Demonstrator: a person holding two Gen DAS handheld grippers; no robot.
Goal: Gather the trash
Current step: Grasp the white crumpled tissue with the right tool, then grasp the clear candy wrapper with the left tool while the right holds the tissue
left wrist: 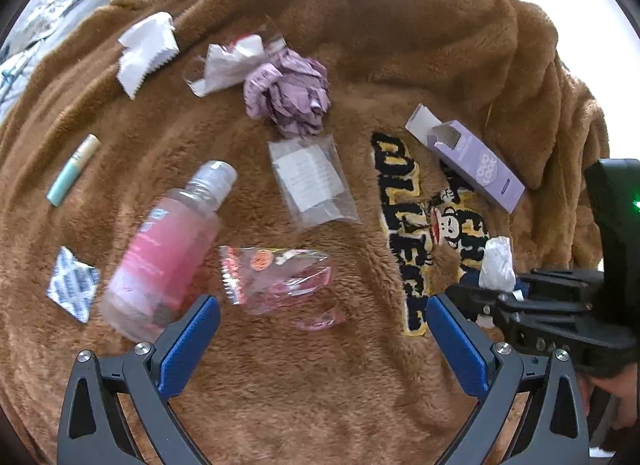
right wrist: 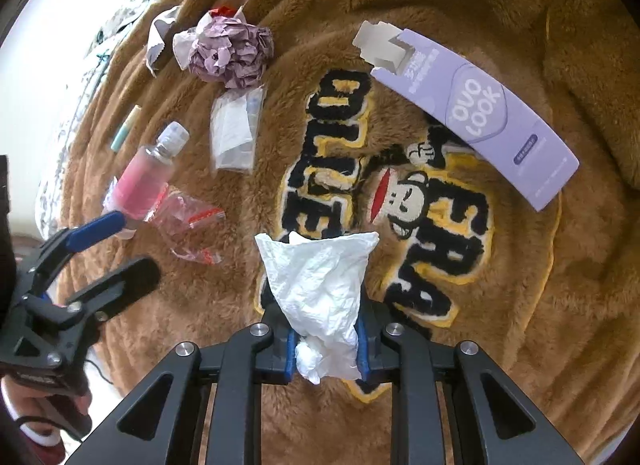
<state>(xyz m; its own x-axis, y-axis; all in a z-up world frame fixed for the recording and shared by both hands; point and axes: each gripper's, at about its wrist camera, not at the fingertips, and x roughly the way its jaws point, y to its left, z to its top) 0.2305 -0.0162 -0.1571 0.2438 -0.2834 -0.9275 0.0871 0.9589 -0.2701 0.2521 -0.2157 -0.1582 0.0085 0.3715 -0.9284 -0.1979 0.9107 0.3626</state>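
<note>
The white tissue [right wrist: 320,293] is pinched between the two blue pads of the right gripper [right wrist: 326,345], its crumpled body fanning out past the fingertips over the embroidered monkey patch [right wrist: 404,201] of the brown fleece blanket [right wrist: 520,305]; a small wad of it pokes back behind the pads. The jaws are drawn in narrow and clamp the tissue on both sides. Beyond these jaws and to their right lies the purple carton [right wrist: 480,113], its flap open, resting flat on the fleece. Ahead and to the left of them sit the crumpled purple paper [right wrist: 232,53], a clear plastic packet [right wrist: 234,133] and the pink bottle [right wrist: 146,177]. The left gripper [left wrist: 322,341] stands wide open with nothing between its blue pads; a clear pink-tinted wrapper [left wrist: 280,285] lies just ahead of the gap, apart from both fingers. The pink bottle is just beyond the left finger, tilted, its cap pointing away. Farther to the left of that finger lie a small blue-printed sachet [left wrist: 72,285] and a pale green tube [left wrist: 74,169]; a torn white wrapper [left wrist: 146,51] lies far ahead.
</note>
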